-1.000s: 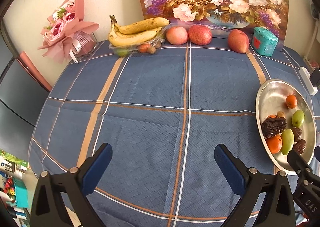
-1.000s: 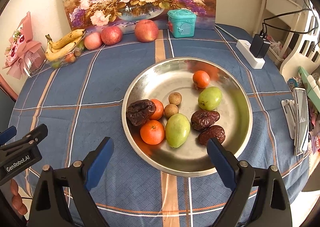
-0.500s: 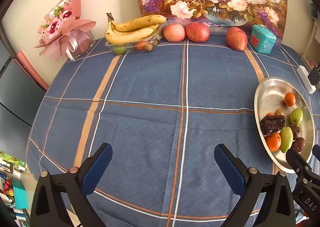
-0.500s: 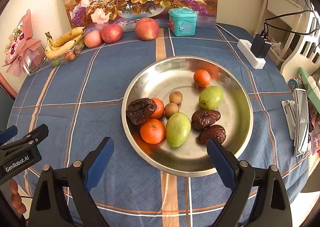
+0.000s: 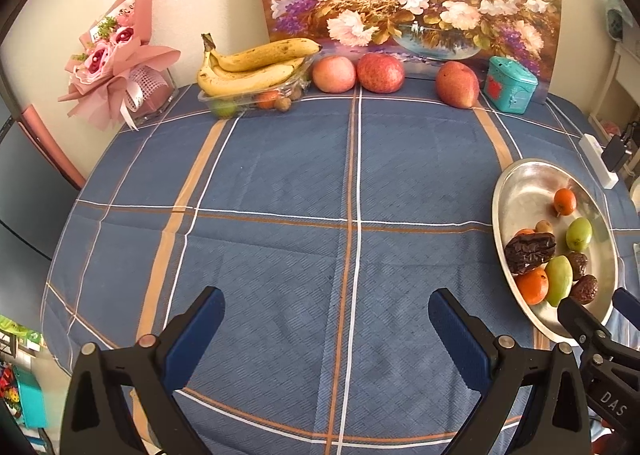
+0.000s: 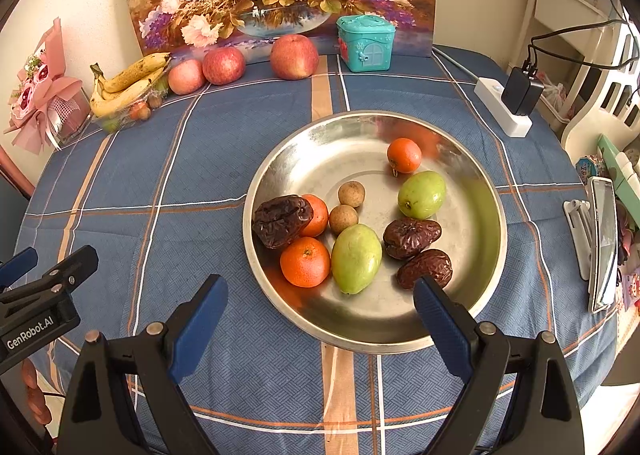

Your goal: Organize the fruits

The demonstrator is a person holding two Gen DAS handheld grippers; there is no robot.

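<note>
Fruits (image 6: 356,257) heaped in steel plate (image 6: 486,215) on table (image 5: 280,175), left gripper (image 5: 326,321) and right gripper (image 6: 320,307) both spread wide, gripping nothing, hovering above cloth

plate (image 6: 280,171): fruits inside | bananas (image 6: 124,89): far left of plate | apples (image 6: 224,65): behind plate

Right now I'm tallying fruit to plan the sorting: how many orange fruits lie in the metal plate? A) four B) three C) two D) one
B: the right wrist view shows three orange fruits in the plate, one near the far side, one beside the big date and one at the near left.
</note>
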